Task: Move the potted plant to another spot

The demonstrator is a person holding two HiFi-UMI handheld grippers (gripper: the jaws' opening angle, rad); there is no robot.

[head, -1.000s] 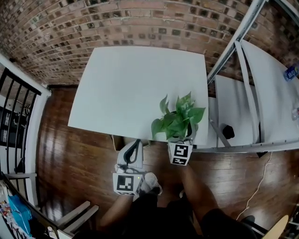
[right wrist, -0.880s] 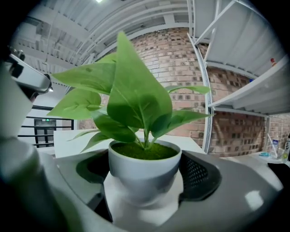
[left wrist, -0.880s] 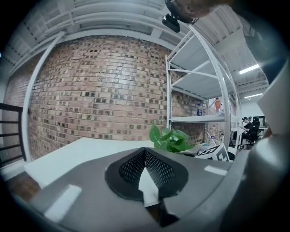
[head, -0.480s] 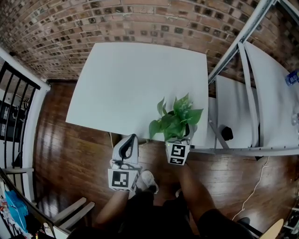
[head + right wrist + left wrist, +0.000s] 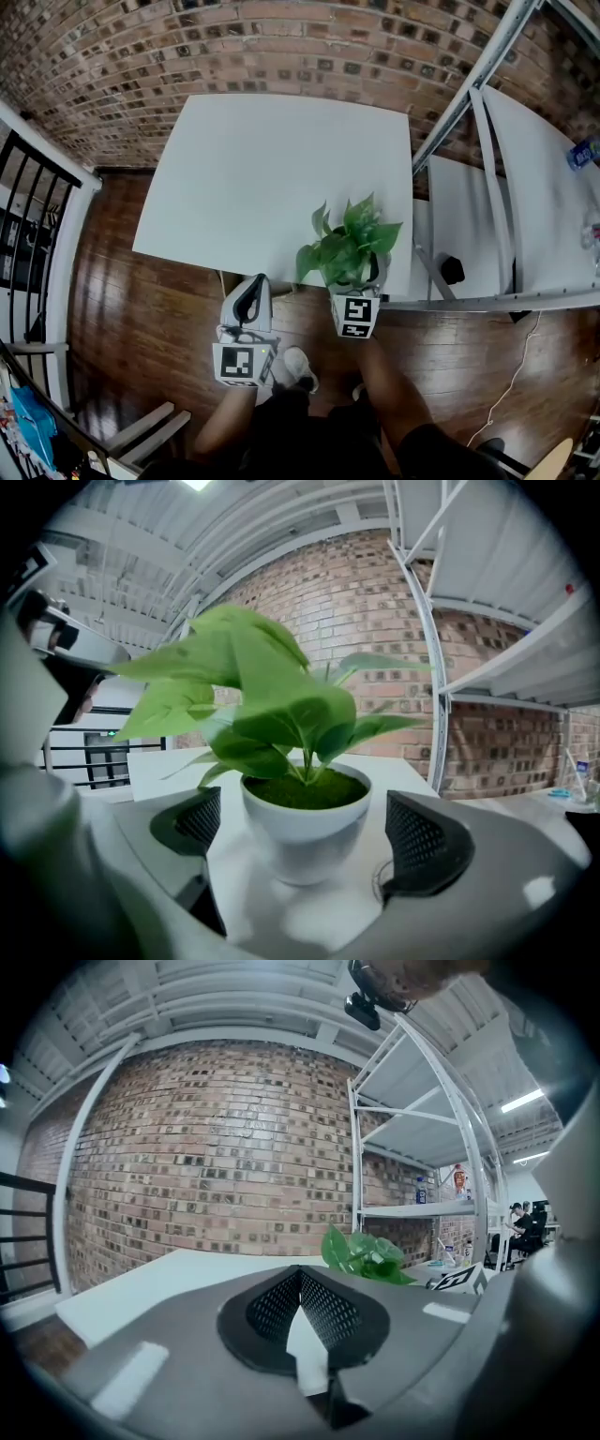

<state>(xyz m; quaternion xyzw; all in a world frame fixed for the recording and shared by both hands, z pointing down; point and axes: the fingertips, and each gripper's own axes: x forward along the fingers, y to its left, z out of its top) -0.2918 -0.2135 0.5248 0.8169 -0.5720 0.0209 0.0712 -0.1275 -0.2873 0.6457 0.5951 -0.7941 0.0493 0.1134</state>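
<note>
Right gripper [image 5: 314, 834]: jaws wide and opening, plant [image 5: 291, 728] between them. Pads seem clear of the white pot on both sides, though the gap is hard to judge. Left gripper [image 5: 300, 1281]: jaws together, nothing between, held just off the worktop's [image 5: 272, 178] near edge. Plant stands on the worktop at its near right corner, beside the shelving [image 5: 487, 216].

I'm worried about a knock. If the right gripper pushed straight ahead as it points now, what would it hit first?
Likely the potted plant: its white pot stands between the right gripper's opening jaws, untouched by either pad, close ahead.
</note>
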